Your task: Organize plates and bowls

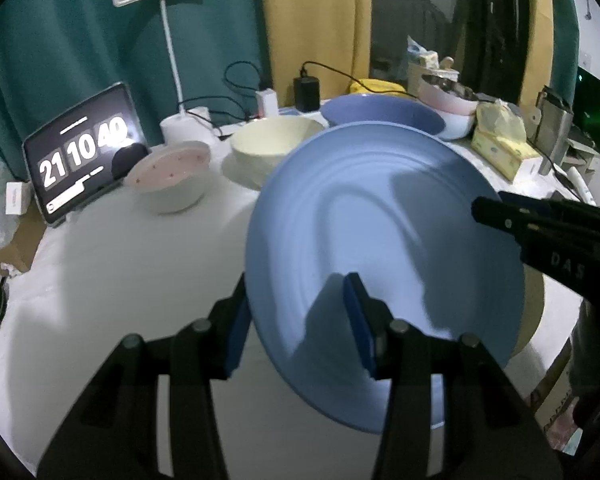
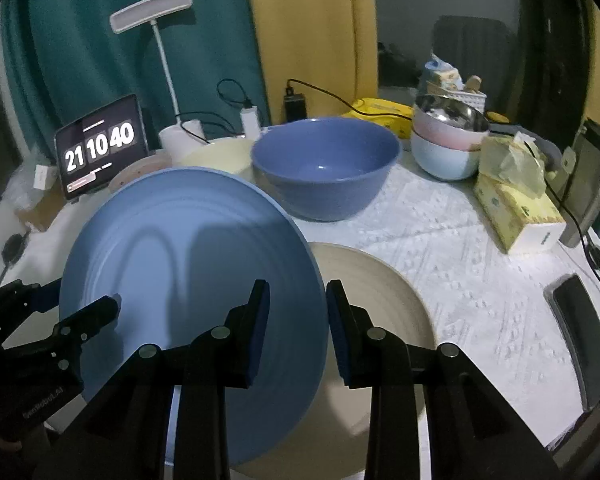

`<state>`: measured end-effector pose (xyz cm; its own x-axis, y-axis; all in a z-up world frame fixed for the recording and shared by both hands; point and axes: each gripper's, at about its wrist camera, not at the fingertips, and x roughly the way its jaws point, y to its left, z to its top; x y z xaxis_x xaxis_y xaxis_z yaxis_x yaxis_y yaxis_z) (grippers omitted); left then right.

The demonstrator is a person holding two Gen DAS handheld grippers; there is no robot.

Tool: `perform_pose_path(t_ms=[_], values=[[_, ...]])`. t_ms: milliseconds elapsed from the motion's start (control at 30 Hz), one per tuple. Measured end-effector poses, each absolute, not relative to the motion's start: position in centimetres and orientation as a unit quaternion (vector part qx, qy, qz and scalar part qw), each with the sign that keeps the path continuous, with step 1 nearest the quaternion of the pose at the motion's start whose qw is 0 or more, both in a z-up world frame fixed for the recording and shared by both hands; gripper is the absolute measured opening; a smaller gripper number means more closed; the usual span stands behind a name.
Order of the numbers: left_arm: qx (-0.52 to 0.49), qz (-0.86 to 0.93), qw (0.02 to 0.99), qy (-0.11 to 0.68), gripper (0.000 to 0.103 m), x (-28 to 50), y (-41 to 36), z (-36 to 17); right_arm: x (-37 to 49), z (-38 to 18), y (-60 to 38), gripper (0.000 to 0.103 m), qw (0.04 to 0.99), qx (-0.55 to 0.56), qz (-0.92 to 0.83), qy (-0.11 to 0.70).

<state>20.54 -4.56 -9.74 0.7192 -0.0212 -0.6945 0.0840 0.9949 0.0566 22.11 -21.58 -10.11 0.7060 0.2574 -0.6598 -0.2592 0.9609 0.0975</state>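
A light blue plate (image 1: 380, 220) is held tilted above the table, with both grippers on its rim. My left gripper (image 1: 296, 320) has its fingers on either side of the plate's left edge. My right gripper (image 2: 298, 320) straddles the plate's (image 2: 188, 272) right edge; it shows in the left wrist view as a black arm (image 1: 540, 232). A beige plate (image 2: 376, 292) lies under the blue one. A large blue bowl (image 2: 324, 168), a cream bowl (image 1: 272, 144) and a pink-lined bowl (image 1: 172, 176) stand behind.
A tablet clock (image 1: 84, 148) and a white desk lamp (image 1: 172, 40) stand at the back left. Stacked pink and blue bowls with a steel one (image 2: 448, 136), a tissue box (image 2: 516, 204), cables and a phone (image 2: 580, 320) are on the right.
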Motion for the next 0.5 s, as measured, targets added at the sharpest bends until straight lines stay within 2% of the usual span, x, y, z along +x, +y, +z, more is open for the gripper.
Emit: perform_pose_path(t_ms=[500], values=[[0.055, -0.05, 0.918, 0.39, 0.046, 22.3, -7.9, -10.8, 23.1, -11.2, -25.2, 0.032, 0.922, 0.012, 0.116, 0.369]])
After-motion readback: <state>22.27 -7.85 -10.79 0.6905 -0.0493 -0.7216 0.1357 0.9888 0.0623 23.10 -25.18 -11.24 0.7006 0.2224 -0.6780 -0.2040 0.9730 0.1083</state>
